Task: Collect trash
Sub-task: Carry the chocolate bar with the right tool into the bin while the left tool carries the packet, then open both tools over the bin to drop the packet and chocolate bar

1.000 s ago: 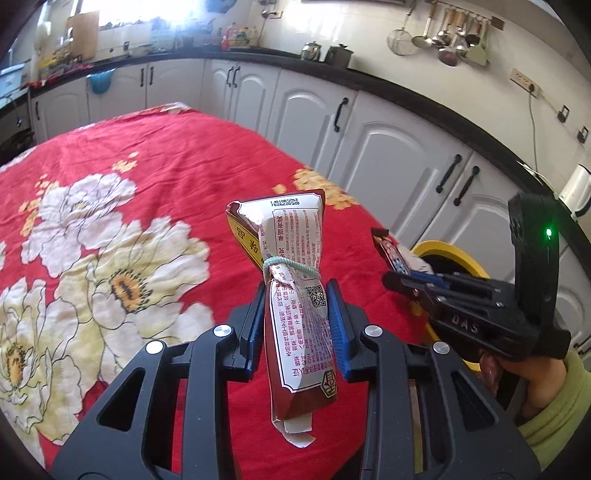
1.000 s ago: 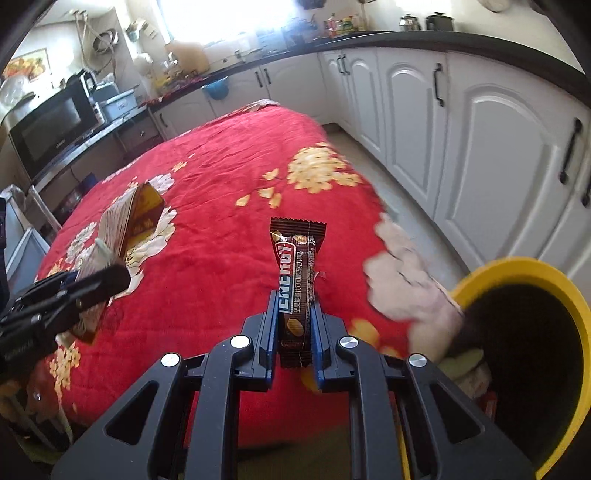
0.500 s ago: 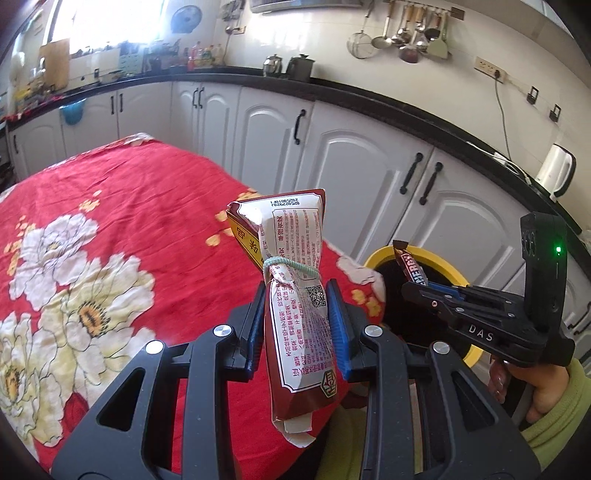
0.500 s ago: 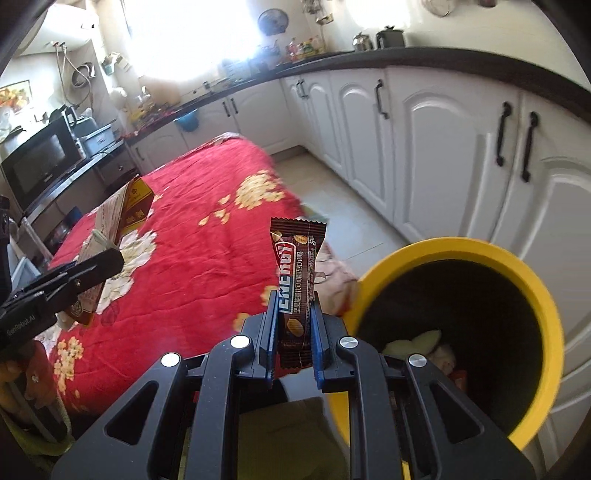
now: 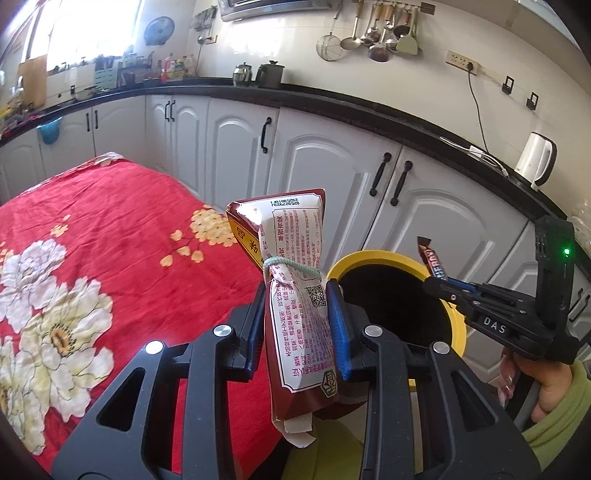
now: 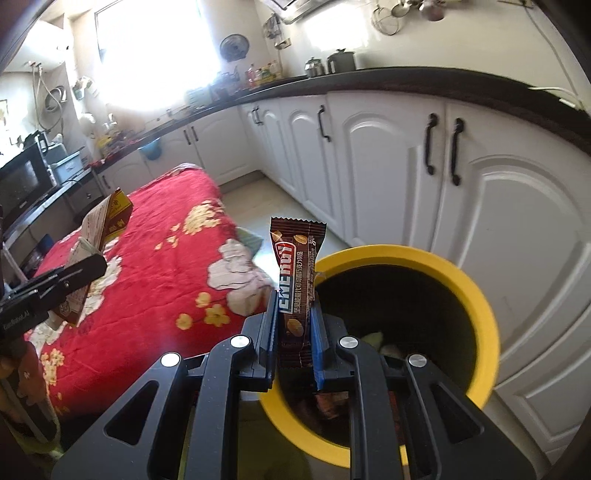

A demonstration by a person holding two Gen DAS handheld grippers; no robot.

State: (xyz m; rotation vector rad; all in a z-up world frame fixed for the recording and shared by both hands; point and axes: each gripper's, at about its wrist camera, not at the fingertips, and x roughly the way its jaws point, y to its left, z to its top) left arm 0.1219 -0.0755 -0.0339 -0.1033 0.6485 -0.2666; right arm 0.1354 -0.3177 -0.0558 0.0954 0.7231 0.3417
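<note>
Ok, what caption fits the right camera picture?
Right gripper holds a chocolate bar above the yellow bin.

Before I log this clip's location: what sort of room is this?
A home kitchen, most likely: white cabinets under a dark countertop, utensils hanging on the wall, and an electric kettle.

Two wrist cameras looking along their tongs
Both are facing, close up, the yellow bin (image 5: 393, 258) (image 6: 480, 295) and white cabinets (image 5: 325, 166) (image 6: 388, 166).

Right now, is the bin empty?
No. The right wrist view shows pale scraps and wrappers lying at the bottom of the yellow-rimmed bin, below the chocolate bar wrapper in the right gripper.
</note>
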